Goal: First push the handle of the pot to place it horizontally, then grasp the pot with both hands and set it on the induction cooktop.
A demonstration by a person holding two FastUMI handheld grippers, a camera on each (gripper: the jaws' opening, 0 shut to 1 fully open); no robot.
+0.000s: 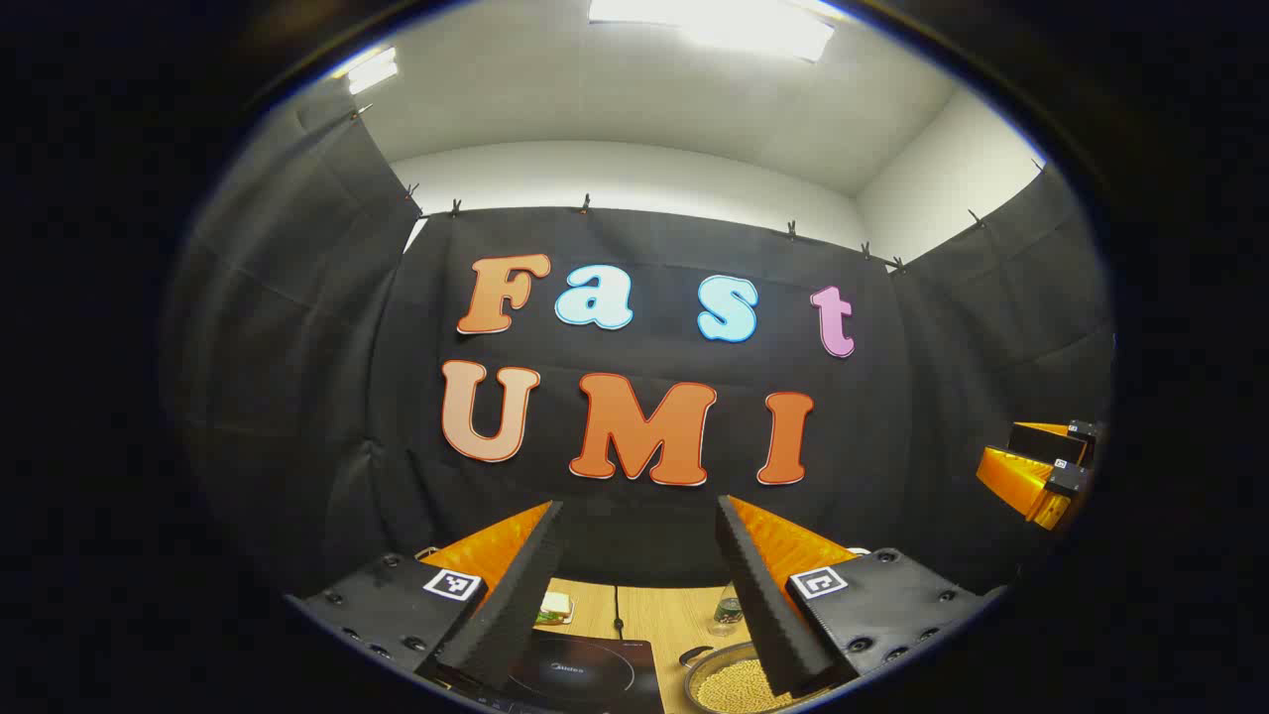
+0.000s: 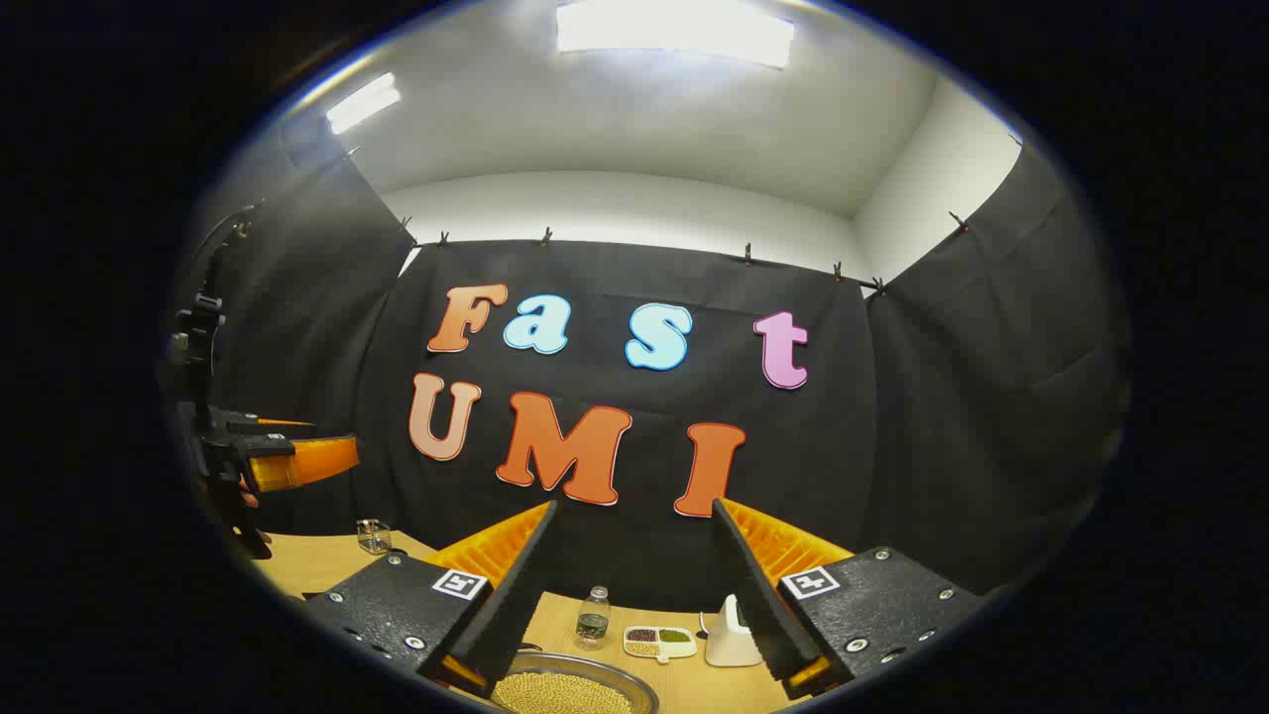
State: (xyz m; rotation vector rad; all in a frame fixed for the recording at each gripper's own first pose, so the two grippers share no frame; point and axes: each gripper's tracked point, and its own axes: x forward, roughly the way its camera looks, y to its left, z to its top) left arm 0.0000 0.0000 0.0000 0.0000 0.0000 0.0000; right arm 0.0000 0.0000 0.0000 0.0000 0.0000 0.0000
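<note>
The left gripper (image 1: 637, 511) is held high above the table with its two fingers spread wide and nothing between them; their inner faces are ribbed, foam-like wedges that taper toward the tips. Between those fingers, low in the left gripper view, lies the induction cooktop (image 1: 587, 672), a flat, glossy dark slab with a faint ring on its glass, resting on a wooden table (image 1: 662, 615) of pale, smooth boards. Just to the cooktop's right sits the pot (image 1: 734, 682), a round metal vessel with a thin shiny rim, filled with small beige grains (its handle is a short dark stub at the rim's left, and its lie is hard to judge). The right gripper (image 2: 634, 508) is likewise opened wide, gripping nothing, and the same pot (image 2: 570, 691) shows beneath it. Behind the pot in the right gripper view stand a small clear bottle (image 2: 593, 614), a white divided tray (image 2: 660, 641) holding dark, green and pale portions, and a white rounded device (image 2: 732, 635). A small glass (image 2: 374, 535) stands at the table's far left.
</note>
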